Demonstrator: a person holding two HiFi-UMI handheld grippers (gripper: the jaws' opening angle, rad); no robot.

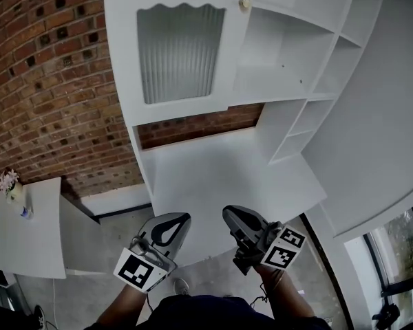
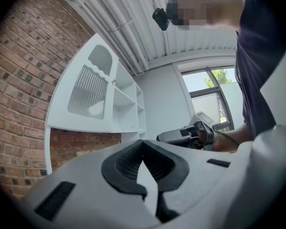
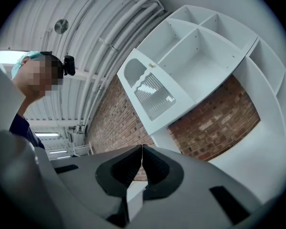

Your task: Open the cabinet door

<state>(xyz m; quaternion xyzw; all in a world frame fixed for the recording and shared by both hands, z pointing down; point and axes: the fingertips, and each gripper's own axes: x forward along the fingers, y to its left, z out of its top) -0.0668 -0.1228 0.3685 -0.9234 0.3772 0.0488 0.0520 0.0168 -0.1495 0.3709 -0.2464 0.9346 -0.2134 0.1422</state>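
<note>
The white cabinet's door [image 1: 180, 50] has a ribbed glass panel and stands closed, with a small round knob [image 1: 244, 4] at its right edge. The door also shows far off in the left gripper view [image 2: 88, 87] and in the right gripper view [image 3: 152, 94]. Both grippers hang low near my body, well short of the cabinet. My left gripper [image 1: 172, 220] is shut with nothing between its jaws, whose tips meet [image 2: 143, 142]. My right gripper [image 1: 233, 215] is shut and empty as well [image 3: 142, 147].
Open white shelves [image 1: 296, 53] fill the cabinet to the right of the door. A white desk top [image 1: 220, 177] juts out below, backed by a brick wall [image 1: 48, 88]. A low white table [image 1: 27, 232] with a small flower vase [image 1: 10, 184] stands at the left.
</note>
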